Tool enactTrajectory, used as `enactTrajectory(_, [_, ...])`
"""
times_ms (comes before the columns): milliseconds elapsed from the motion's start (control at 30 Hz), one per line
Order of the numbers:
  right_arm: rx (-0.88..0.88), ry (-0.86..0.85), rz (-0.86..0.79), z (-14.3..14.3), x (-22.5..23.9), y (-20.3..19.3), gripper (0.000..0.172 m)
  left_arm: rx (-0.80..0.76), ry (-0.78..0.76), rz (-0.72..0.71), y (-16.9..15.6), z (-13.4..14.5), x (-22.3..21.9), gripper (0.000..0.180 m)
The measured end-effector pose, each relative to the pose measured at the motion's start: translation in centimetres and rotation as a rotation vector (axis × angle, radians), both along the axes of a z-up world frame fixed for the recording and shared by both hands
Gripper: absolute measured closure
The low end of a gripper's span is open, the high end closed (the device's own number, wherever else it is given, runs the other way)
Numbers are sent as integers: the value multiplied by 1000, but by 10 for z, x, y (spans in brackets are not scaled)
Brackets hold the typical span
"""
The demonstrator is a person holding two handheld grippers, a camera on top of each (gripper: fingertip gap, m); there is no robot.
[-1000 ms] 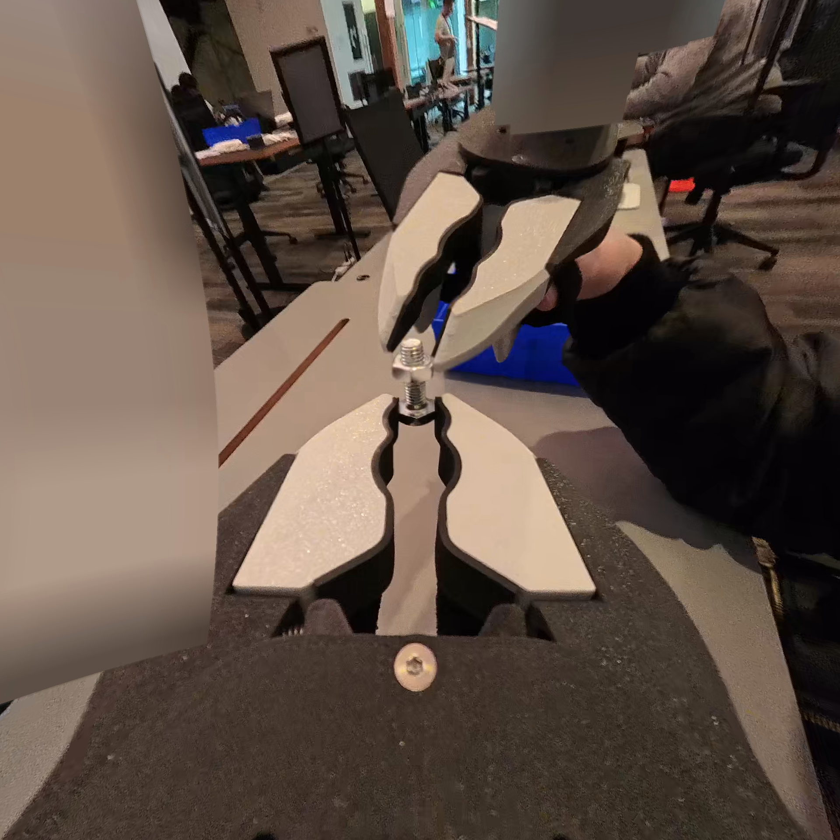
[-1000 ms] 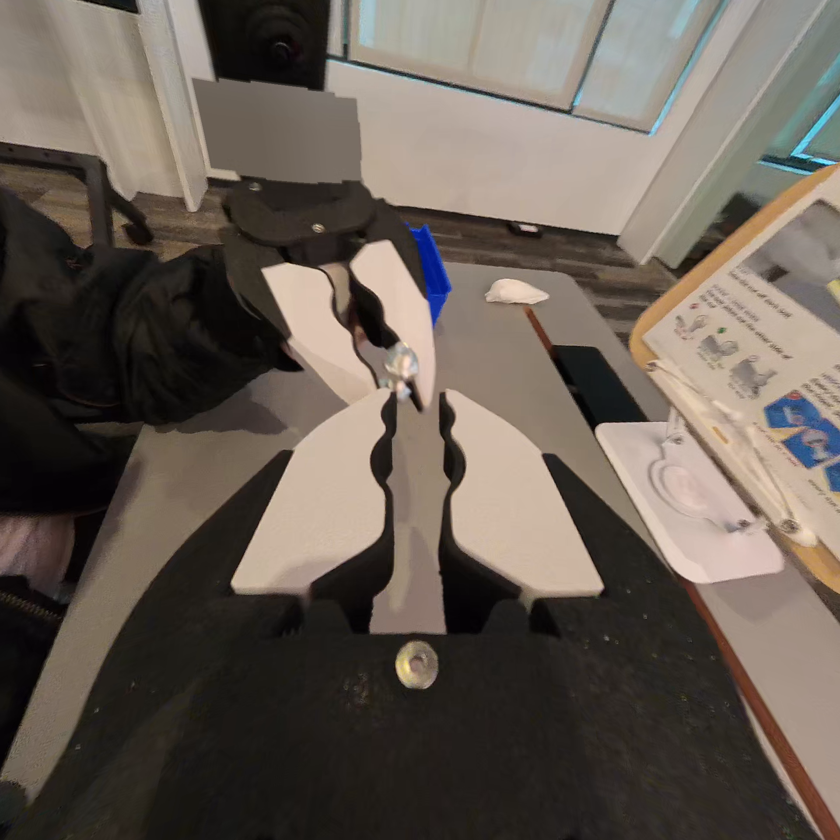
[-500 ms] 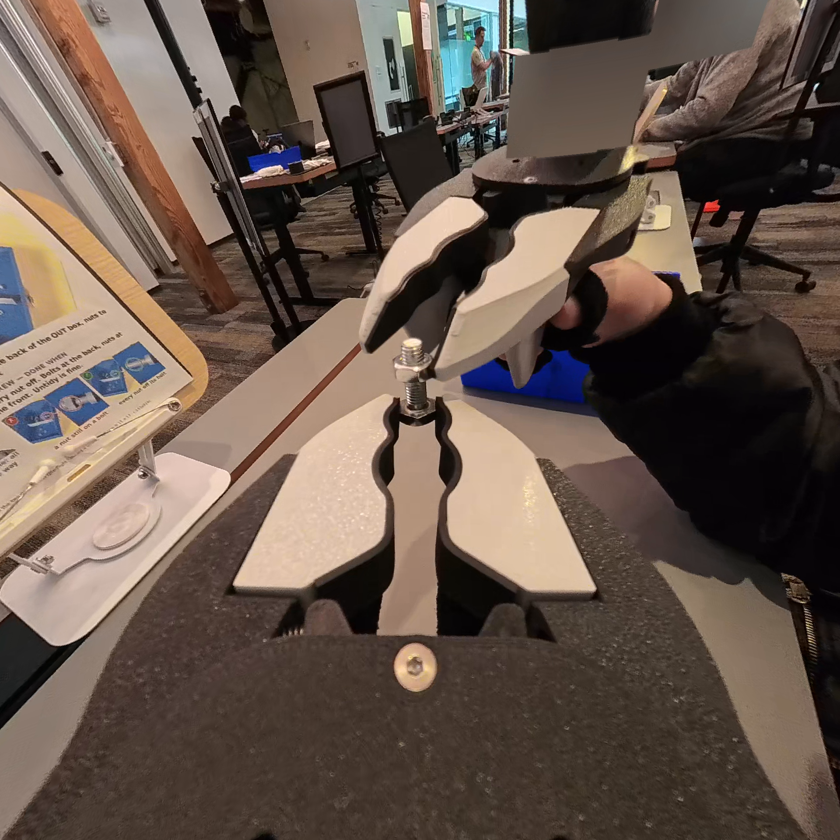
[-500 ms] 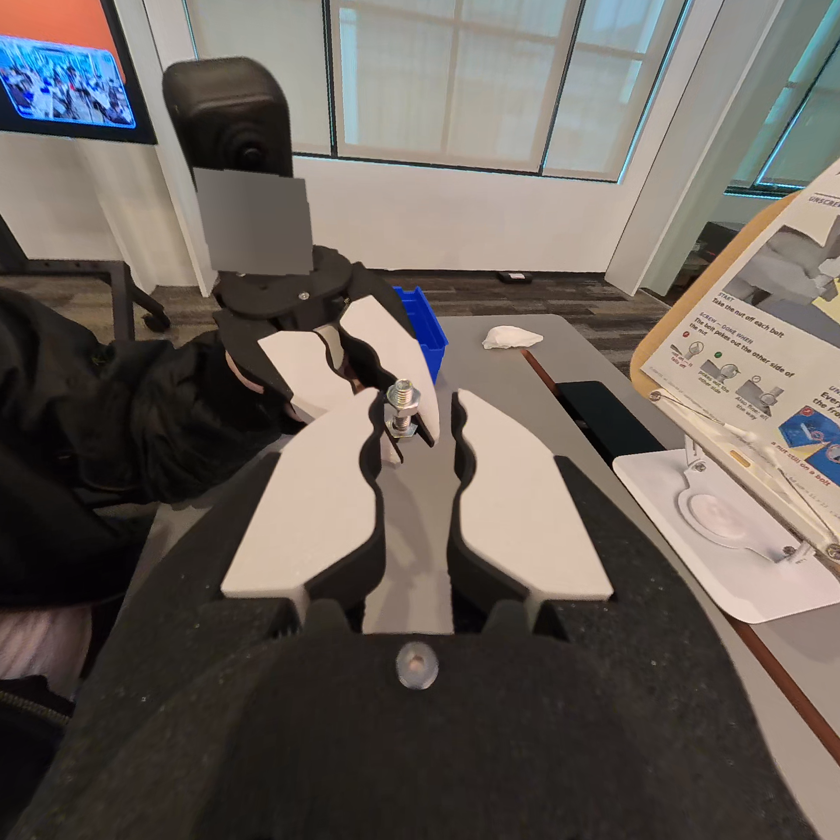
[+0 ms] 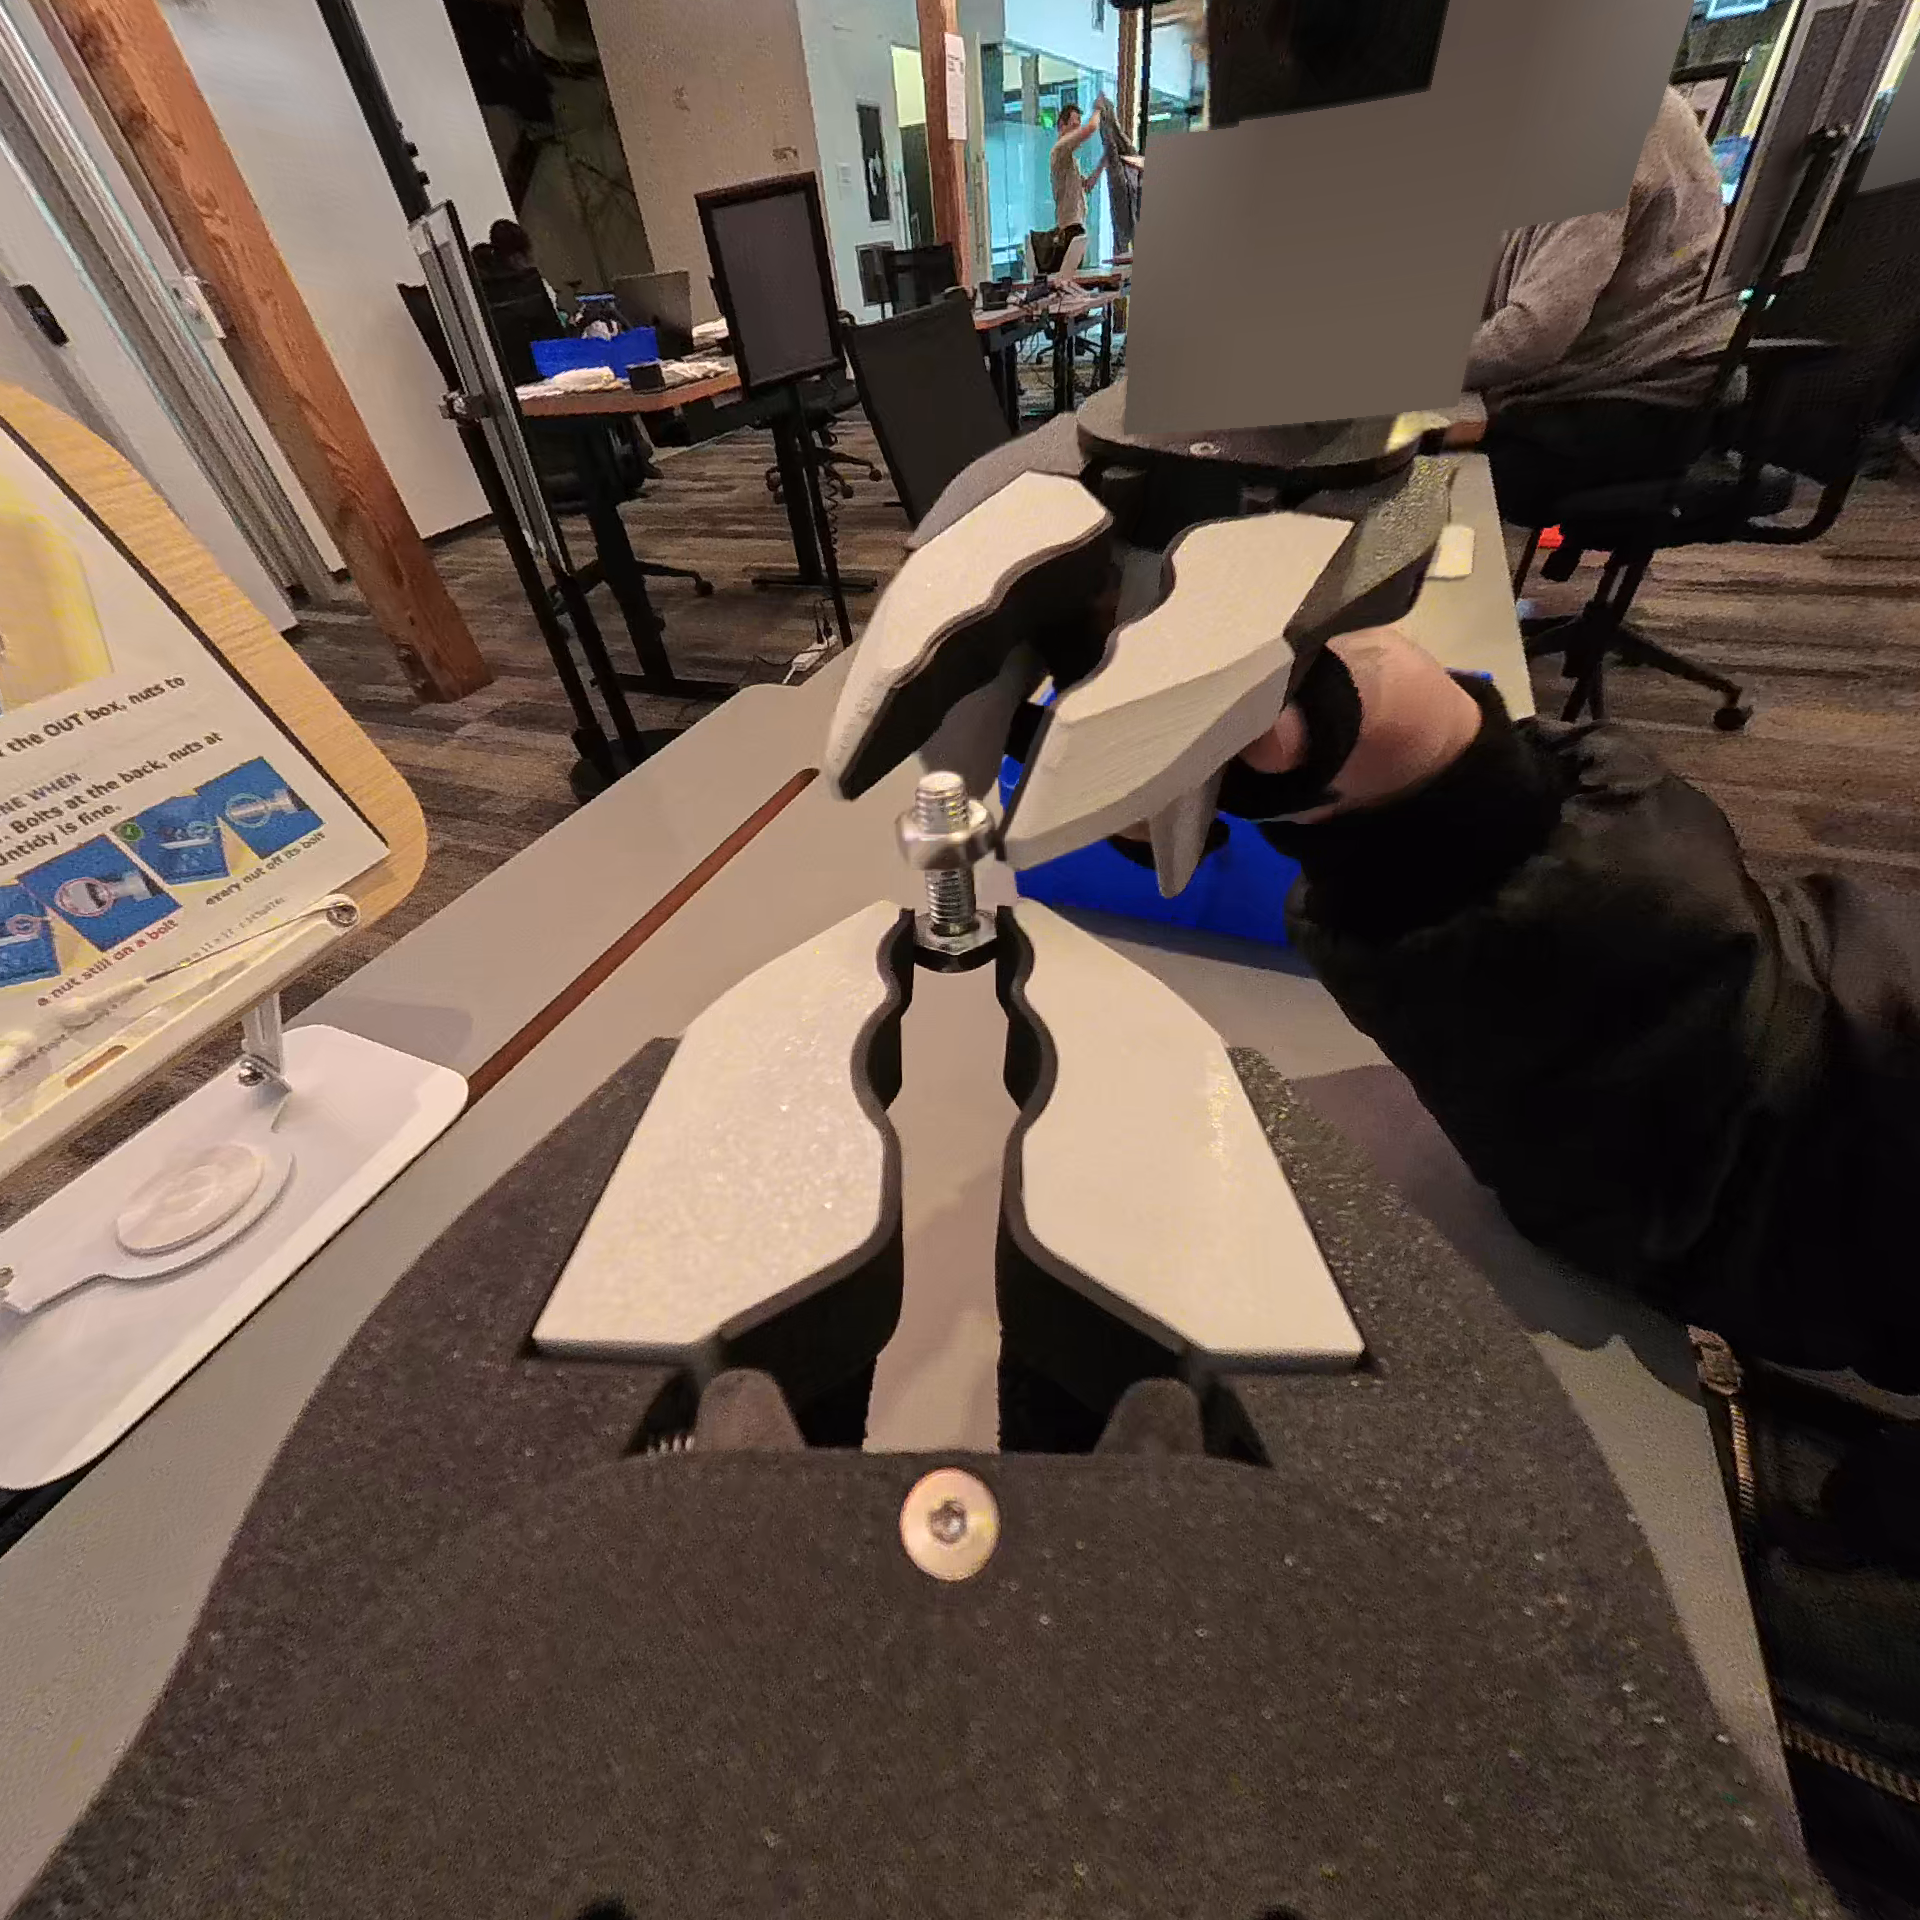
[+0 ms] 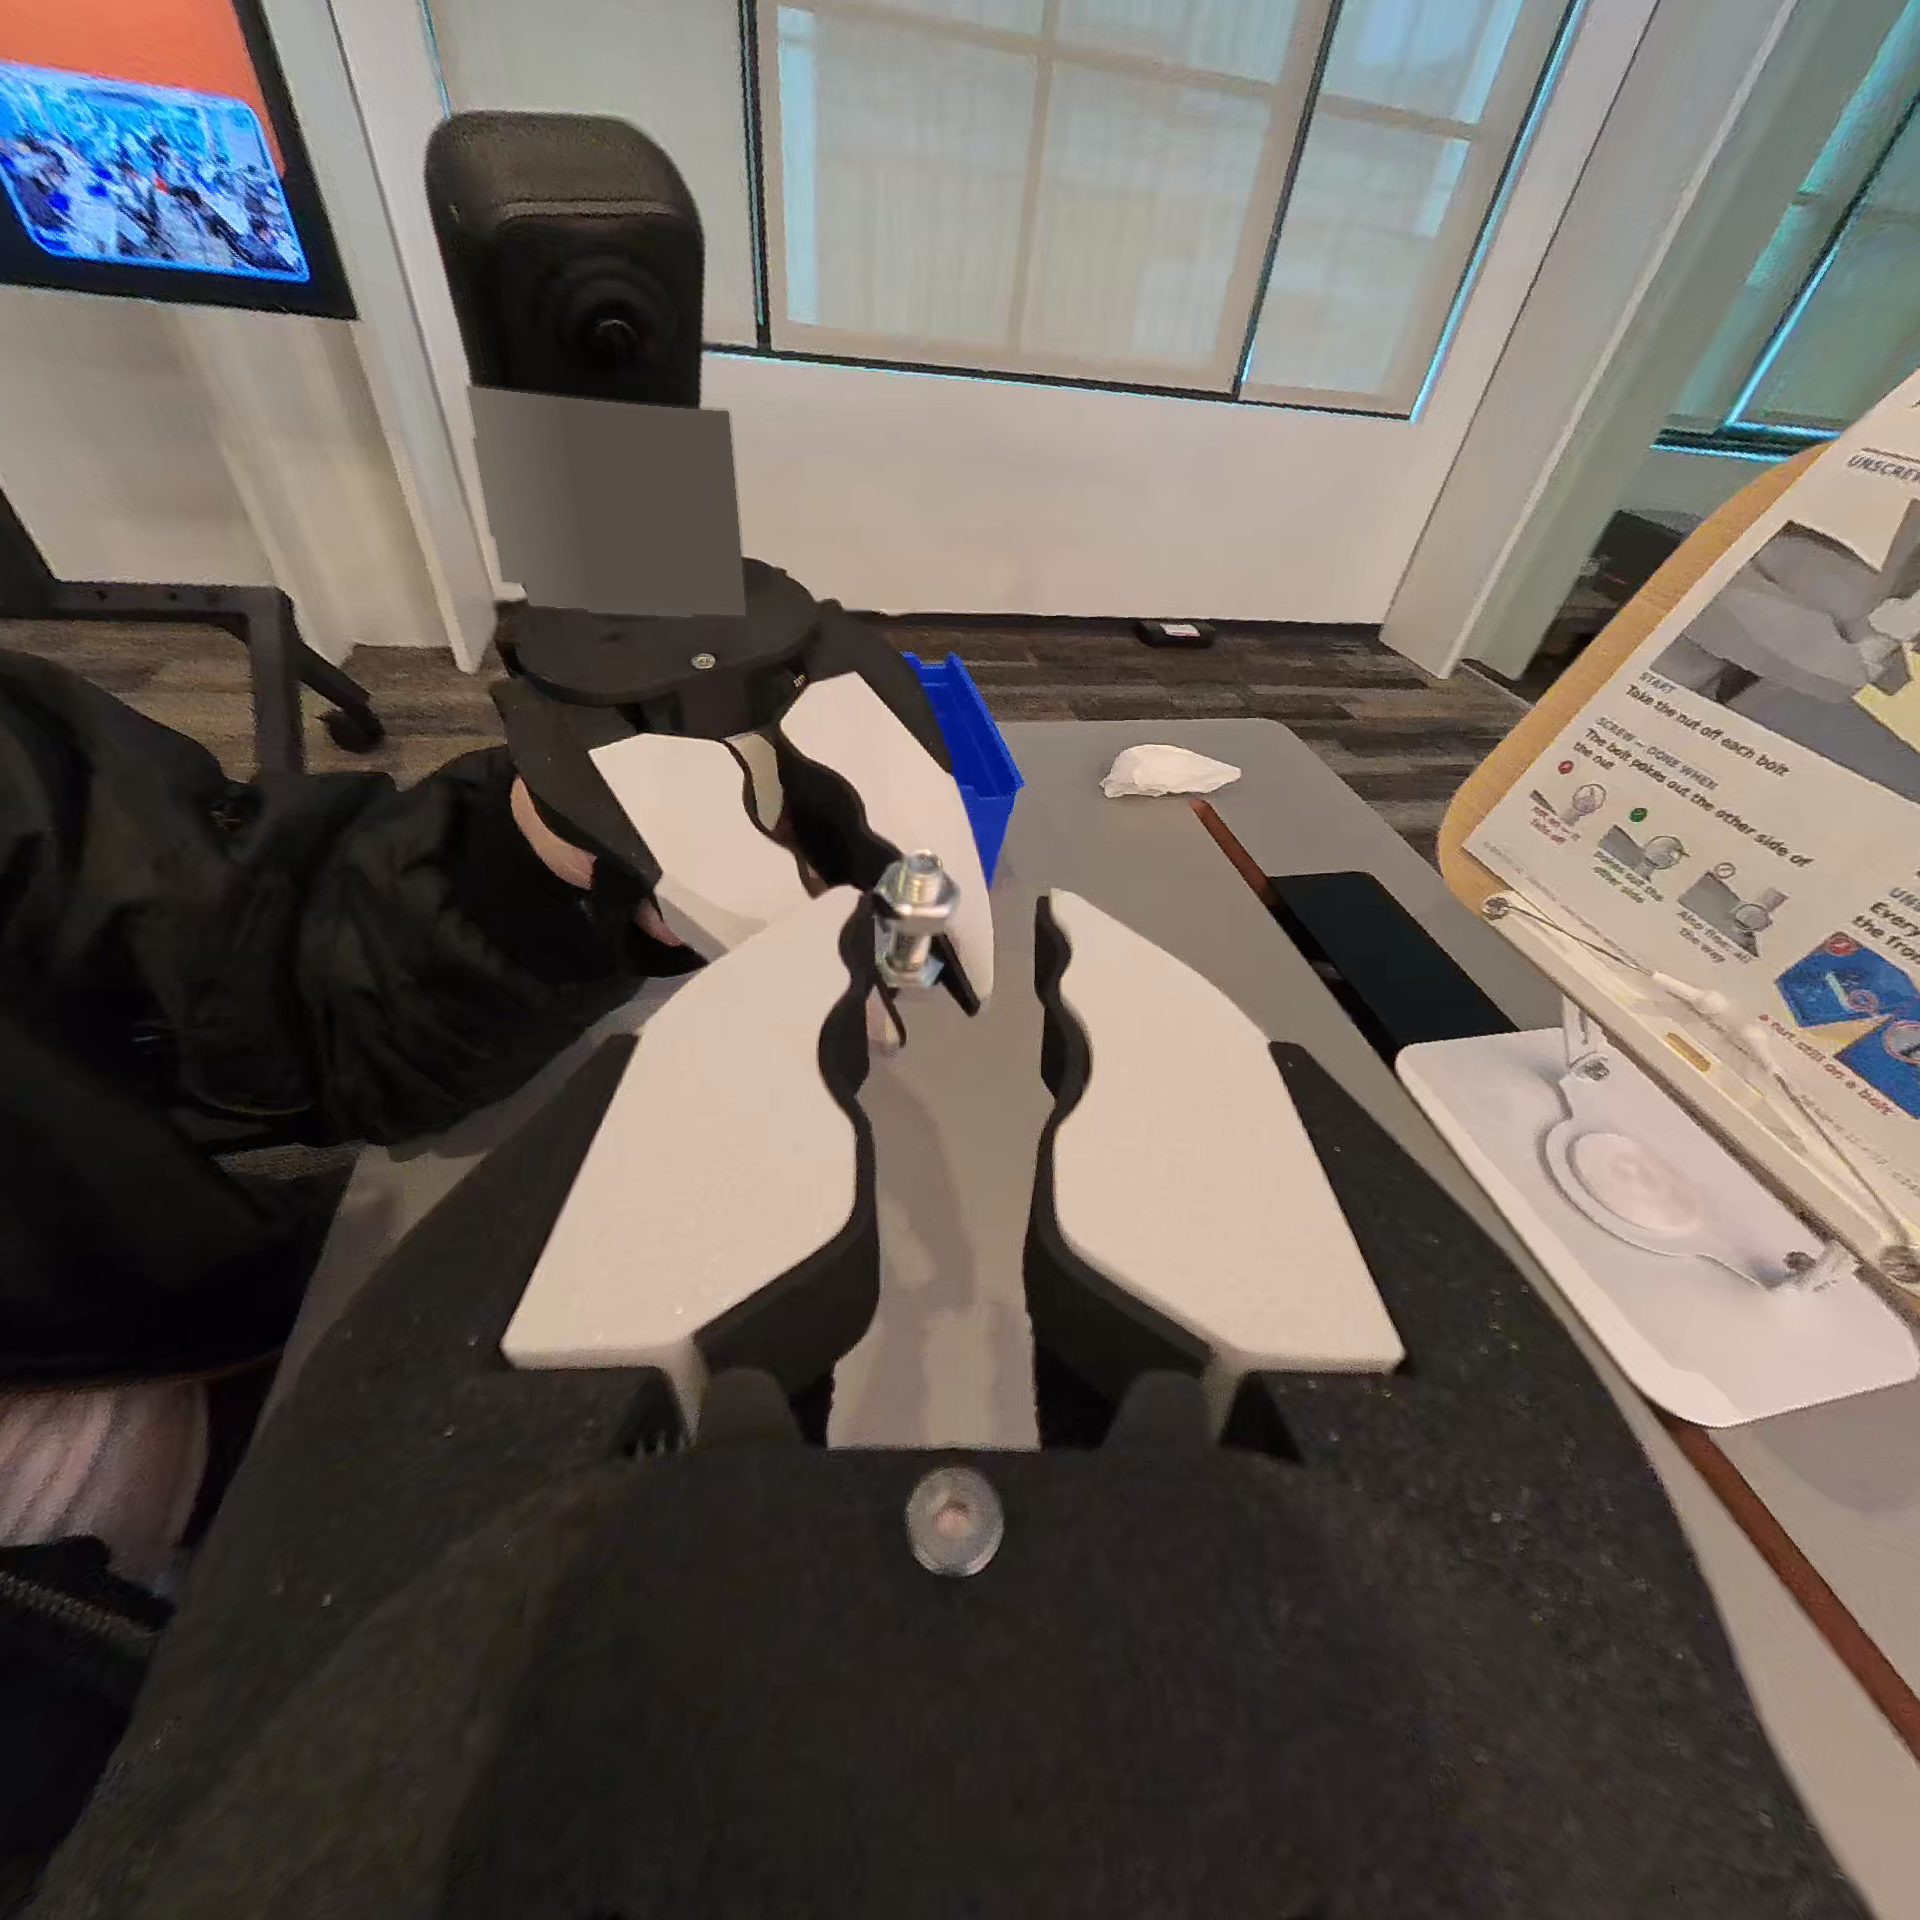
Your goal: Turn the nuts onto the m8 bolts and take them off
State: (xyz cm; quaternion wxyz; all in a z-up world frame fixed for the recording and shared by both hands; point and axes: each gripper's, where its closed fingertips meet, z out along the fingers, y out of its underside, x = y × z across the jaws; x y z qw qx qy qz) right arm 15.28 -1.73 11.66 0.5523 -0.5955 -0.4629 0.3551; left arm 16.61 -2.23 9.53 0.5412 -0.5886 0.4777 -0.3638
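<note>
A silver bolt stands upright with a nut threaded near its top. My left gripper is shut on the bolt's hex head and holds it above the grey table. My right gripper comes in from above with its jaws apart around the nut. One pad touches the nut's side and the other stands clear of it. In the right wrist view my right gripper is open, with the nut close to its left finger. The left gripper holds the bolt head there.
A blue bin sits on the table behind the grippers; it also shows in the right wrist view. An instruction board on a white stand is at the table's side. A crumpled white tissue lies at the far end. My left and right fingertips are right by each other.
My right gripper's jaws have opened off the nut they were pinching a second ago. Both grippers have tilted up a little. The left gripper keeps its hold on the bolt.
</note>
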Motion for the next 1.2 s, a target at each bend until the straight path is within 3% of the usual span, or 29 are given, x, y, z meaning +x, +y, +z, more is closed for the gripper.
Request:
enactTrajectory(100, [-37, 64, -5, 6, 9, 5, 150, -20, -13, -10, 0, 2, -2, 166])
enactTrajectory(200, [-37, 88, 52, 11, 2, -6, 148, -20, -11, -10, -1, 2, -1, 166])
enactTrajectory(367, [-2, 36, -1, 6, -3, -1, 143, -19, -8, -7, -2, 1, 0, 166])
enactTrajectory(467, [-33, 76, -10, 10, 10, 4, 150, -25, -18, -9, -2, 3, -2, 166])
enactTrajectory(600, [-49, 124, 39, 17, 8, -5, 148, -23, -22, -5, -2, 4, -2, 166])
enactTrajectory(733, [-26, 40, 0, 5, -5, -2, 144, -23, -16, -3, -3, 3, -1, 166])
enactTrajectory(833, [-47, 50, 2, 5, 0, 0, 143, -23, -19, 4, -1, 4, -2, 166])
enactTrajectory(900, [-52, 77, -37, 8, 11, 8, 151, -26, -27, 2, -1, 6, -4, 166])
enactTrajectory(1000, [-74, 130, 26, 16, 8, -1, 149, -19, -24, 8, -1, 6, -4, 166])
enactTrajectory(1200, [-27, 45, -15, 7, -6, -2, 145, -18, -15, 1, -4, 4, -1, 166])
